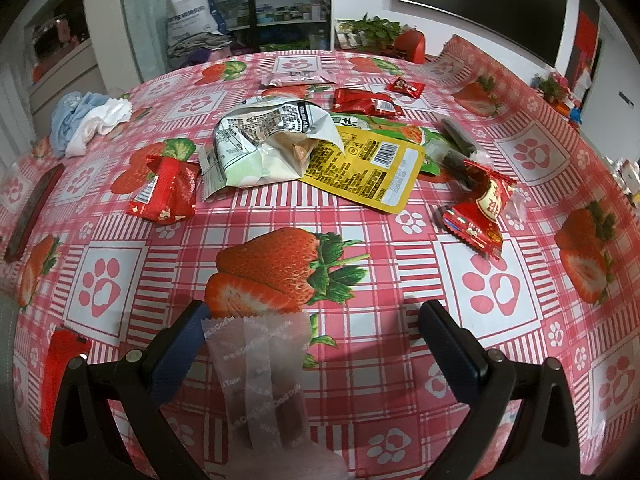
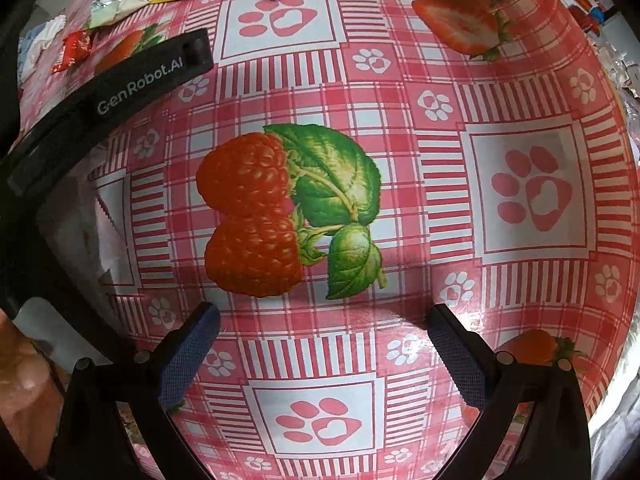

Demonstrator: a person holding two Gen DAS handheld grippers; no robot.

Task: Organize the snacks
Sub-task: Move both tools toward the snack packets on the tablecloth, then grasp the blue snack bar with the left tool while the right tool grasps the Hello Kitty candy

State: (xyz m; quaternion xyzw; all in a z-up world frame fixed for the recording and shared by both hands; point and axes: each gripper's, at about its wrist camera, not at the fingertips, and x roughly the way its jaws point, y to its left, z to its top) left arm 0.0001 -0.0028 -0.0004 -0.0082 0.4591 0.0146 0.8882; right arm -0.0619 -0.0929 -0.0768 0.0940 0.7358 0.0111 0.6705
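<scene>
Snack packets: silver bag and yellow pouch piled at 12 o'clock; translucent wrapper at 6, between left gripper's spread fingers. Right gripper spread, holding nothing, over tablecloth.

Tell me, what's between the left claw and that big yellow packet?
Mostly bare tablecloth. A clear wrapper lies inside the open left gripper, well short of the yellow packet, seen in the left wrist view.
</scene>
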